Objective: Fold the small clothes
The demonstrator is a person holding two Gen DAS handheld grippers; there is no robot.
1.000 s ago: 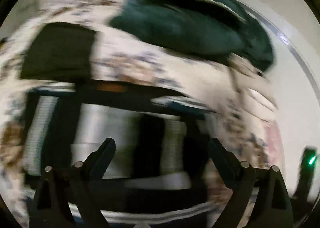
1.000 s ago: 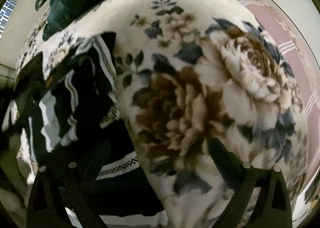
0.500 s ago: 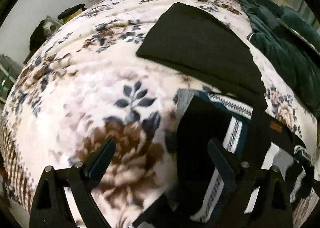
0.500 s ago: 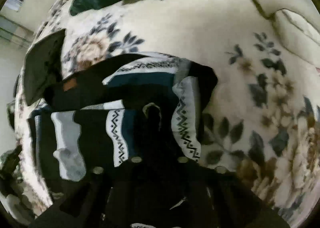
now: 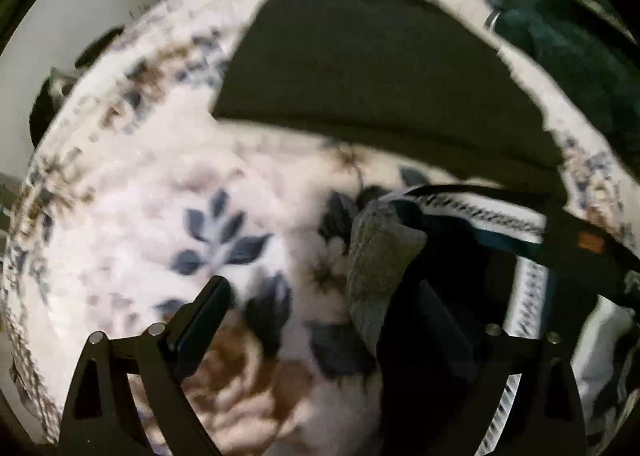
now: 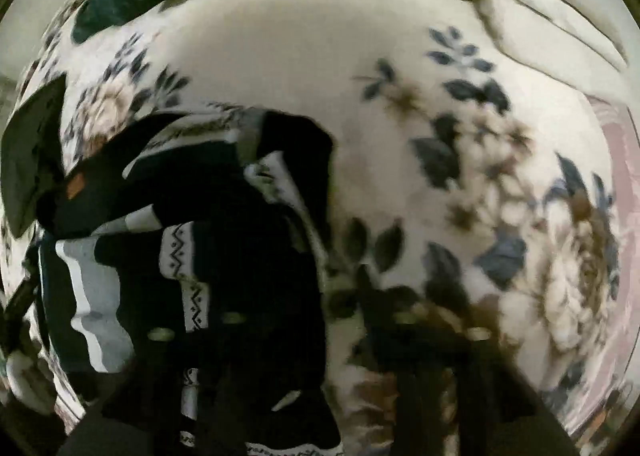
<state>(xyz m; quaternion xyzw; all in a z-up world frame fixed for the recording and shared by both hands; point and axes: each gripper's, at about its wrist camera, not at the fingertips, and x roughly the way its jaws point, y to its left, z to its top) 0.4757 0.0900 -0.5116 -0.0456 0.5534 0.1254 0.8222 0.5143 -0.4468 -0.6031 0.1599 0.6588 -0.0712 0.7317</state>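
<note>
Right hand-held gripper (image 6: pixel 320 320) reopening beside patterned garment (image 6: pixel 180 256), left hand-held gripper (image 5: pixel 332 312) released, floral blanket (image 5: pixel 160 184).

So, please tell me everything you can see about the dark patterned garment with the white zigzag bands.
The patterned garment is a soft knit, mostly black with dark teal, white bands carrying a black zigzag pattern, and grey-white stripes. A small orange patch sits near one edge. It lies crumpled and partly folded on the floral blanket, with a grey inner side turned up at one corner. A plain dark folded cloth lies just beyond it; whether they touch is unclear.
</note>
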